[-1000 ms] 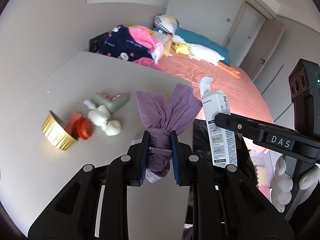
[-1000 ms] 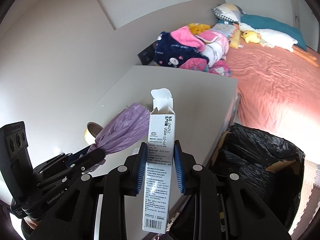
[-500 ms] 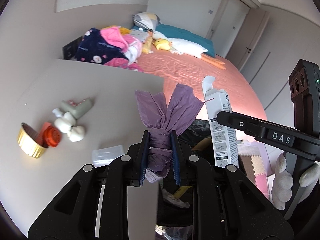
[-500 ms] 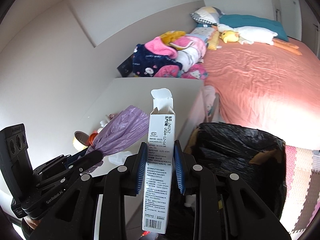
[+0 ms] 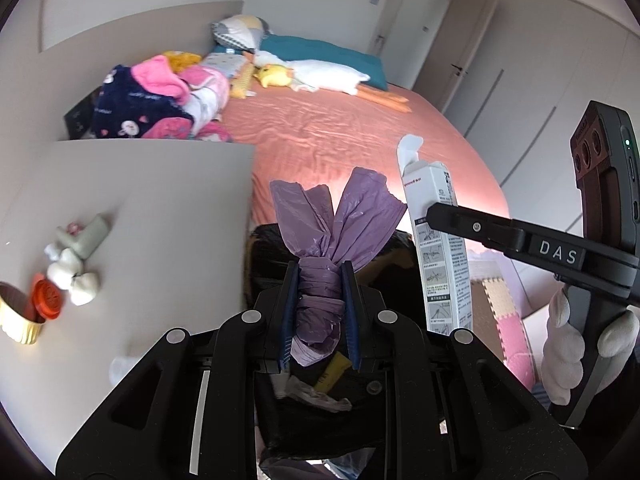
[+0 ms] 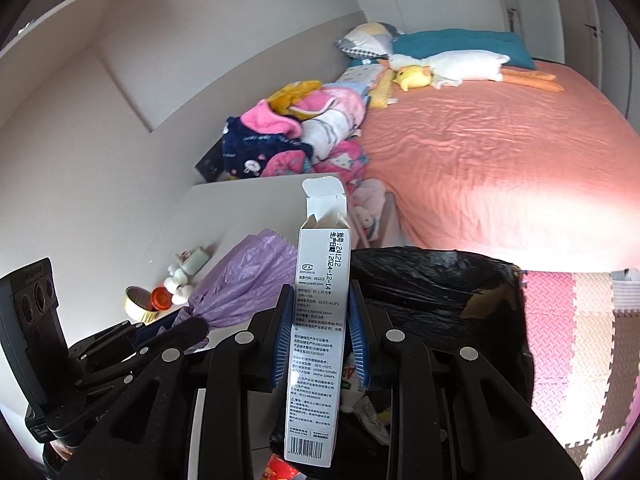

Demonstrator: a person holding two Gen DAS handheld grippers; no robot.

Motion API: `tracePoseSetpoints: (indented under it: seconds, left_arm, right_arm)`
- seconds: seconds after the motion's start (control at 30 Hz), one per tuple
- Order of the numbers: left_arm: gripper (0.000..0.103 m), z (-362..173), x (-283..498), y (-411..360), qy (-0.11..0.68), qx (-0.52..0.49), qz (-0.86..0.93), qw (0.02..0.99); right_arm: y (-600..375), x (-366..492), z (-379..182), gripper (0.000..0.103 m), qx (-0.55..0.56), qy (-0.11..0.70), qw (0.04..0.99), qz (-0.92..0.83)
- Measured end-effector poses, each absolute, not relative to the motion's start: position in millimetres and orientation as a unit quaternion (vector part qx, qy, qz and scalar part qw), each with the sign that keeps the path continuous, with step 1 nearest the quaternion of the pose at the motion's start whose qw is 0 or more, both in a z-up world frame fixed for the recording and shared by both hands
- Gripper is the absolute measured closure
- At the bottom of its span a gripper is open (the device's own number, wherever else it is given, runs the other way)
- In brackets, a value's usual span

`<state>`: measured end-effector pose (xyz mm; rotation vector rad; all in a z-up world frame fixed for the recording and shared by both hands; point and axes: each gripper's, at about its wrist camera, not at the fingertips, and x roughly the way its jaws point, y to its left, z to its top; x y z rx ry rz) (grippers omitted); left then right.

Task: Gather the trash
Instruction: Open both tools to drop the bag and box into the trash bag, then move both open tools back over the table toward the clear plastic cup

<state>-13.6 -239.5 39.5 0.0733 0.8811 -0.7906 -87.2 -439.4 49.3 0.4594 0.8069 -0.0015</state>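
Left gripper [image 5: 318, 312] clamped on knotted purple plastic bag [image 5: 320, 300], centre of frame; two crumpled ends fanned upward, wrinkled bundle squeezed between blue pads. Right gripper [image 6: 318, 338] closed on tall white carton [image 6: 318, 320], centre of frame, held upright, top flap open, printed text and barcode on the facing side. Both held above black-lined bin [image 6: 440, 292], lower centre, wrappers inside. Remaining on grey table [image 5: 160, 208], left edge: gold foil cup [image 5: 18, 322], orange cap [image 5: 48, 300], white wads [image 5: 72, 280].
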Motion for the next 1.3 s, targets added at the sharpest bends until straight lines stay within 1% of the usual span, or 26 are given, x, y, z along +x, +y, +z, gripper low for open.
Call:
tracePoseSetpoints:
  seconds: [0.23,0.33,0.37,0.4,0.43,0.47,0.5,0.53,0.63,0.83,1.3]
  left_arm:
    - [0.082,34,-18,-265,0.423,0.050,-0.404,0.809]
    - [0.080,30,-21,-274,0.435,0.052,-0.425,0.792]
    - [0.060,28,-20,-276,0.443,0.053,-0.430,0.785]
    - [0.016,24,-19,-279,0.454,0.057,-0.428,0.779]
    - [0.007,21,-18,-282,0.467,0.063,-0.419,0.776]
    - [0.007,17,-17,-284,0.472,0.067,-0.413,0.776]
    - [0.007,14,-15,-285,0.475,0.069,-0.408,0.777]
    - [0.007,11,-13,-284,0.479,0.067,-0.401,0.778]
    - [0.007,7,-9,-279,0.490,0.049,-0.394,0.776]
    - [0.007,6,-11,-264,0.487,0.043,-0.365,0.792]
    - [0.007,0,-9,-217,0.497,0.021,-0.291,0.817]
  right_arm:
    - [-461,-100,47,0.074,0.231,0.386,0.893,-0.029]
    - [-467,-104,47,0.073,0.235,0.384,0.892,-0.037]
    - [-471,-105,46,0.073,0.237,0.384,0.891,-0.041]
    - [-472,-106,46,0.072,0.237,0.385,0.891,-0.045]
    - [-475,-107,47,0.058,0.237,0.386,0.890,-0.059]
    - [-479,-108,47,0.036,0.239,0.382,0.889,-0.078]
    - [-483,-111,48,0.028,0.241,0.374,0.890,-0.098]
    - [-485,-113,48,0.027,0.242,0.368,0.891,-0.107]
    - [-489,-113,49,0.027,0.242,0.365,0.892,-0.114]
    - [-486,-109,42,0.027,0.239,0.371,0.891,-0.105]
    - [-438,-80,35,0.027,0.201,0.399,0.894,-0.029]
